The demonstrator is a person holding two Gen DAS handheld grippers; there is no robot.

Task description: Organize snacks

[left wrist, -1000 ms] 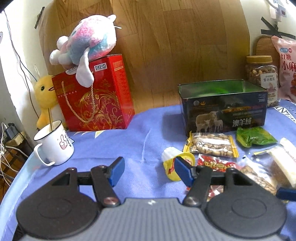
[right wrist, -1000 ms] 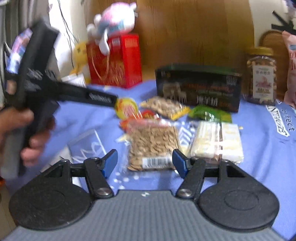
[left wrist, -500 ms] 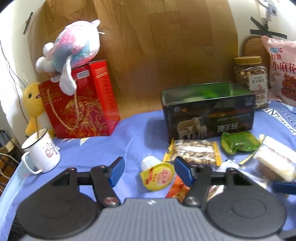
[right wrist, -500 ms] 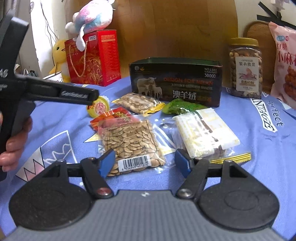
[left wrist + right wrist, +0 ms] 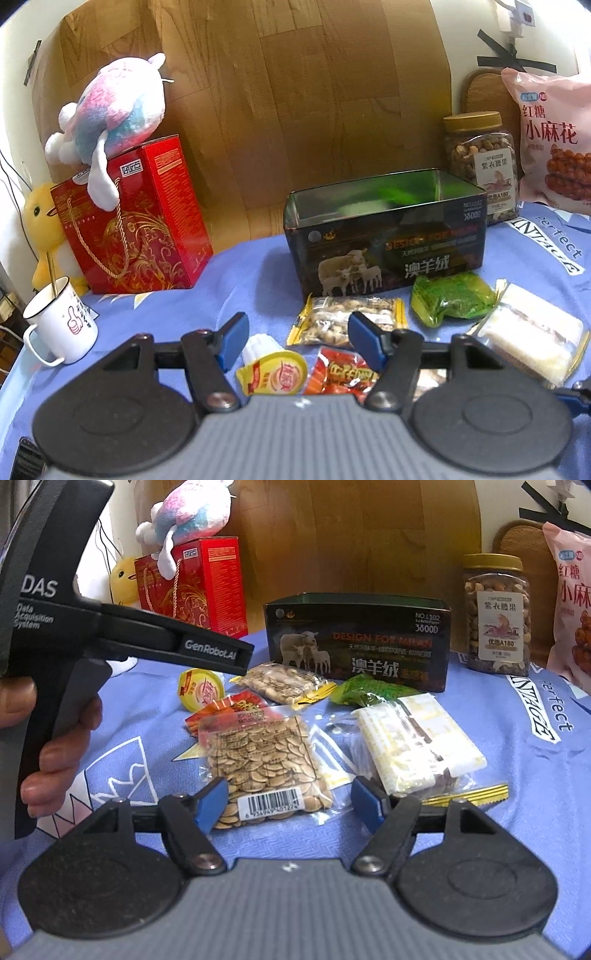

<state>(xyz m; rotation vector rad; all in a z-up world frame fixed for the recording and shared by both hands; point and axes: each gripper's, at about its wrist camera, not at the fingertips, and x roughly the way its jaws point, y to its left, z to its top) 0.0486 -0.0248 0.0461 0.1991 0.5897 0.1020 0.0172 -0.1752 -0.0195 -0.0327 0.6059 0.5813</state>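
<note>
- Your right gripper (image 5: 290, 805) gapes wide and holds nothing; the seed bag (image 5: 264, 764) sits between its fingers at 12 o'clock, barcode end nearest. A second ago this view was blurred; now it is sharp and the bag fills more of the gap, so you've steadied and closed in.
- Your left gripper (image 5: 295, 334) is wide too, empty. The jelly cup (image 5: 273, 374) and red packet (image 5: 343, 376) lie just under its gap; a second ago the cup was off by the right finger, so you've swung right to centre on this pair.
- Right view: the white wafer pack (image 5: 417, 742) is at 1 o'clock, touching the seed bag's wrapper edge; your left gripper's body crosses at 10 o'clock.
- Left view, next out: nut packet (image 5: 349, 321) at 12, green packet (image 5: 452, 299) at 1, both just in front of the tin (image 5: 384, 236).
- The tin is open with something green inside. Nothing loose has been lifted; all still lies on the blue cloth (image 5: 240, 273).
- Judgement: both grippers look lined up for a pick, seed bag right, cup or red packet left; the tin looks like the likely drop spot.
- Far: red box (image 5: 147, 221) at 10, nut jar (image 5: 480, 162) at 2.
</note>
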